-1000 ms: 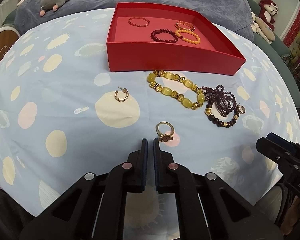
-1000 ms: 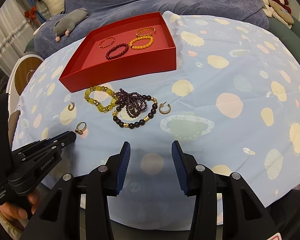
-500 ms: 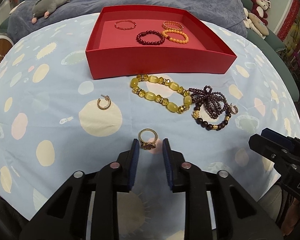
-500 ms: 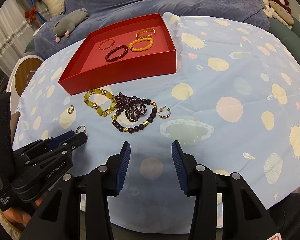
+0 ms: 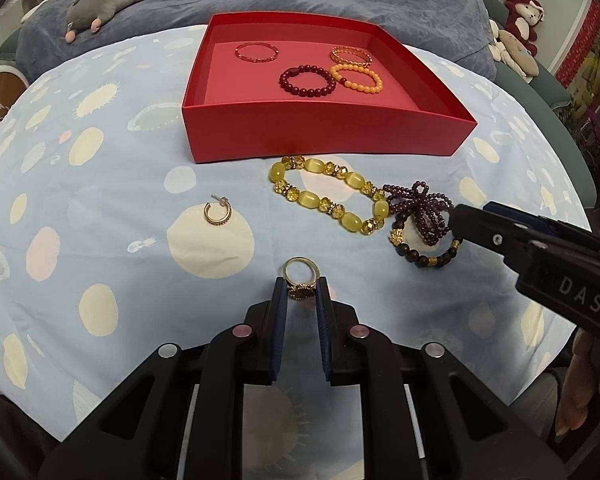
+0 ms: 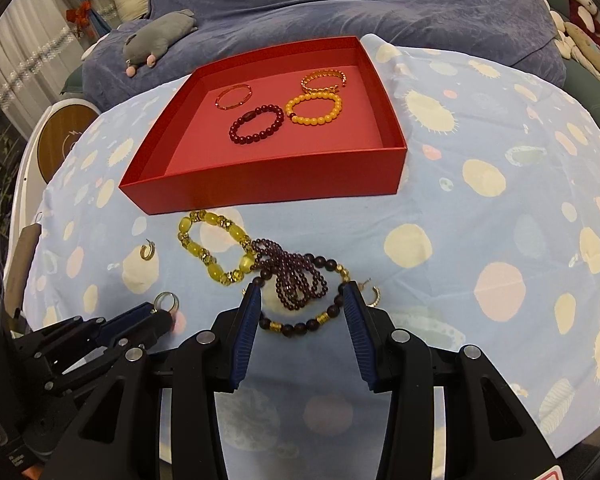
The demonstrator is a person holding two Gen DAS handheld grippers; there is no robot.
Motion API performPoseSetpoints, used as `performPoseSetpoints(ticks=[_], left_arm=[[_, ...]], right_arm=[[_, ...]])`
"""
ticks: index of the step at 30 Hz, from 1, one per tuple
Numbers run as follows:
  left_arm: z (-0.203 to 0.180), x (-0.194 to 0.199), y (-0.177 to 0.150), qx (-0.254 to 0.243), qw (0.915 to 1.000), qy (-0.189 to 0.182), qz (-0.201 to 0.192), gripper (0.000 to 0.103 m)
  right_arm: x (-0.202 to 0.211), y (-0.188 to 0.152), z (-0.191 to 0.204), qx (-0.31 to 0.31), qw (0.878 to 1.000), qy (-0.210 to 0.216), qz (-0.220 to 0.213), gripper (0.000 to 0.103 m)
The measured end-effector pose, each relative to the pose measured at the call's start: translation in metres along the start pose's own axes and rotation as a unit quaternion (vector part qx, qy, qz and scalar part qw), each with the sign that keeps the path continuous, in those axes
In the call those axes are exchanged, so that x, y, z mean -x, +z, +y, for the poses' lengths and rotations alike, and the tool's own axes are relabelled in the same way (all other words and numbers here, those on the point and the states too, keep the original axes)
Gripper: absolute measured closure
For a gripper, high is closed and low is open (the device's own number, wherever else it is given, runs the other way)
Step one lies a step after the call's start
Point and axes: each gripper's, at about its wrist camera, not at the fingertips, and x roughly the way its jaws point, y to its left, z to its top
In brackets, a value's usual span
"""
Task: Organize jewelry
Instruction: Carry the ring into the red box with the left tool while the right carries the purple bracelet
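Straddling the gold ring (image 5: 300, 282) with jaws apart, the left gripper (image 5: 301, 294) must next close, while the right gripper (image 6: 302, 300), also open, brackets the dark beaded bracelet (image 6: 300, 322) at 6 o'clock from the red box (image 6: 268, 190).

Right gripper (image 6: 302, 294) jaws apart, straddling the dark beaded bracelet (image 6: 300, 312) and purple bead strand (image 6: 296, 276) on the spotted blue surface (image 6: 480, 220). Yellow bead bracelet (image 6: 214, 246) touches the purple strand at left. One hoop earring (image 6: 374, 295) just beside the right fingertip; another (image 6: 147, 250) well left. Left gripper (image 6: 162, 312) tips at the gold ring (image 6: 167, 301). Red box (image 6: 268, 190) beyond holds four bracelets.
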Motion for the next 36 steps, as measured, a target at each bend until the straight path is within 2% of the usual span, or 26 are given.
performPoseSetpoints(ticks=[5,7,9,17,25,30,36], left_arm=[[0.000,-0.004,0.002,0.001,1.0000,0.000,0.004,0.089],[0.001,-0.005,0.002,0.002,1.0000,0.000,0.006,0.089],[0.002,-0.005,0.003,0.004,1.0000,-0.002,0.008,0.089],[0.003,0.007,0.011,0.010,0.9999,-0.008,-0.003,0.089],[0.000,0.039,0.032,0.005,0.9994,-0.017,-0.029,0.089],[0.000,0.059,0.057,-0.010,0.9986,-0.019,-0.048,0.089],[-0.005,0.065,0.110,-0.036,0.9962,-0.017,-0.078,0.089]], right_arm=[[-0.017,0.008,0.004,0.007,1.000,0.002,0.014,0.067],[-0.023,0.008,0.004,0.009,1.000,0.004,0.023,0.078],[-0.026,0.006,0.004,0.010,0.999,0.009,0.029,0.098],[-0.002,0.008,0.003,0.000,1.000,0.025,0.003,0.098],[0.038,0.021,0.003,-0.007,0.998,0.044,-0.035,0.098],[0.061,0.044,0.001,-0.007,0.997,0.057,-0.061,0.098],[0.065,0.090,-0.002,-0.006,0.994,0.061,-0.087,0.098]])
